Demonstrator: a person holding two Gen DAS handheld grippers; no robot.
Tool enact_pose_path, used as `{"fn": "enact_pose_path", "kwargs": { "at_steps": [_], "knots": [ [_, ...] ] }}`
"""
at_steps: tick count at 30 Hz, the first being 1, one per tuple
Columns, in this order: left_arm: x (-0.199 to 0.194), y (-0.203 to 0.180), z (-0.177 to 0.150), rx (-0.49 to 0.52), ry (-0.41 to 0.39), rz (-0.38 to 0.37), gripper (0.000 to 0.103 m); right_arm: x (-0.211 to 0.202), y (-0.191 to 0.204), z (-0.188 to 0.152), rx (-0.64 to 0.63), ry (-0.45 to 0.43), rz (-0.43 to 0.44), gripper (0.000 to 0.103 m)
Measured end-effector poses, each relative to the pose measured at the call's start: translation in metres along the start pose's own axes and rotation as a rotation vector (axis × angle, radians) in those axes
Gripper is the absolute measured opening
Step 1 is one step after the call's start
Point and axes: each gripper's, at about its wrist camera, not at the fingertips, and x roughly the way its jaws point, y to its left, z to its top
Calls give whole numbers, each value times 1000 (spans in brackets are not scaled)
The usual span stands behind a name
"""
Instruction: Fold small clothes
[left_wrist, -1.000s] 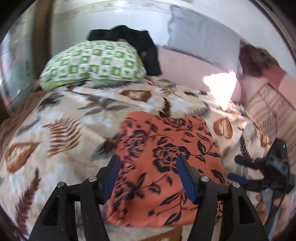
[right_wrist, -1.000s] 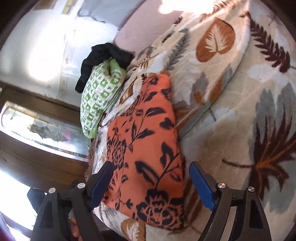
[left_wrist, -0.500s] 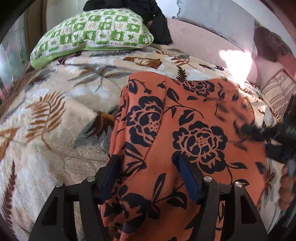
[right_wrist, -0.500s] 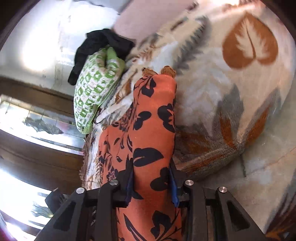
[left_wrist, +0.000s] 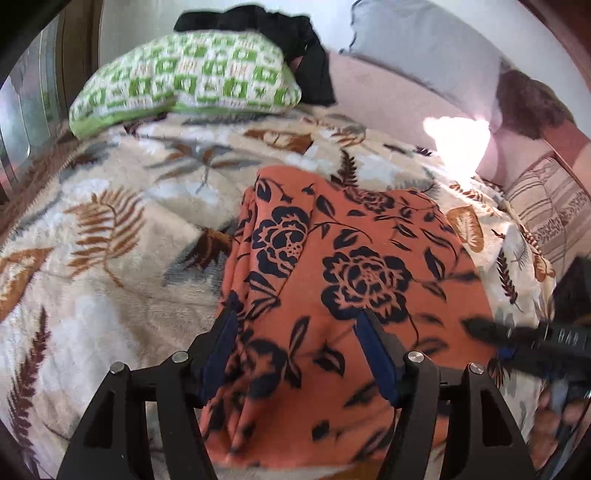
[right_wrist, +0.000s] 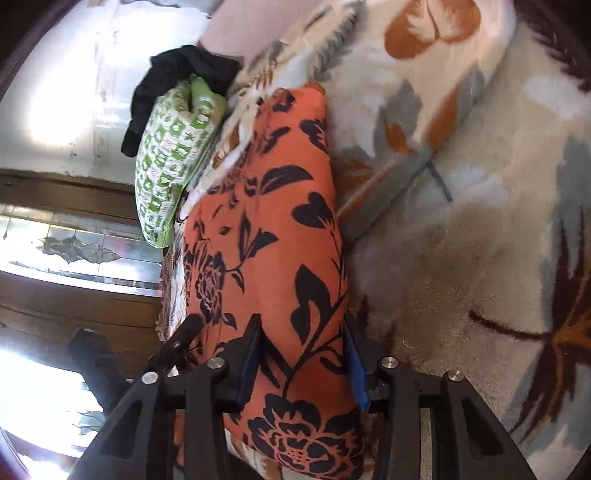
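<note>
An orange garment with a black flower print (left_wrist: 343, 266) lies folded on the leaf-patterned blanket (left_wrist: 110, 236). My left gripper (left_wrist: 295, 321) is open, its jaws straddling the garment's near part from above. In the right wrist view the same garment (right_wrist: 273, 229) runs away from me. My right gripper (right_wrist: 301, 328) has its blue pads on both sides of the garment's near end, partly open around it. The right gripper (left_wrist: 524, 336) shows blurred at the right edge of the left wrist view.
A green-and-white pillow (left_wrist: 184, 77) with a black cloth (left_wrist: 295, 40) behind it lies at the bed's head. A grey pillow (left_wrist: 424, 48) and a striped pillow (left_wrist: 554, 206) are at the right. A wooden frame with patterned glass (right_wrist: 74, 251) stands beside the bed.
My right gripper closed on the garment's near end half a second ago and has now widened around it. My left gripper moved forward over the garment and stayed open.
</note>
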Motion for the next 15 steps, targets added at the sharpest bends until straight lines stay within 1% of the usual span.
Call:
{"fn": "enact_pose_path", "kwargs": {
  "at_steps": [1, 2, 3, 4, 5, 6, 7, 8, 9, 10, 11, 12, 14, 15],
  "knots": [
    [-1, 2, -7, 0, 1, 12, 69, -7, 10, 0, -38, -21, -18, 37],
    [8, 5, -13, -3, 39, 23, 69, -12, 16, -1, -64, -28, -31, 37],
    [23, 9, -20, -17, 103, 38, 69, -10, 16, -2, -70, -16, -46, 37],
    [31, 12, -24, -26, 119, 40, 74, -2, 11, -2, -60, 13, -70, 40],
    [31, 11, -24, -15, 99, 46, 74, 10, 3, -4, -37, 56, -117, 49],
    [29, 8, -22, 2, 105, 52, 74, 19, -5, -3, 8, 98, -132, 60],
    [26, 9, -20, 3, 107, 43, 73, 16, -9, -4, 67, 101, -88, 65],
    [23, 10, -19, -3, 105, 30, 73, 6, -7, -5, 84, 71, -58, 65],
    [22, 13, -18, -12, 108, 23, 73, -7, 1, -5, 58, 20, -33, 65],
    [21, 16, -19, -22, 114, 17, 73, -15, 10, -6, 22, -15, -23, 68],
    [16, 20, -18, -42, 108, 3, 72, -20, 17, -7, -13, -29, -22, 75],
    [6, 26, -16, -68, 79, -19, 72, -18, 19, -9, -36, -18, -44, 76],
    [-9, 33, -13, -79, 41, -47, 72, -3, 13, -13, -42, 57, -153, 76],
    [-18, 38, -8, -84, 16, -65, 72, -5, 11, -16, -47, 44, -181, 76]
  ]
}}
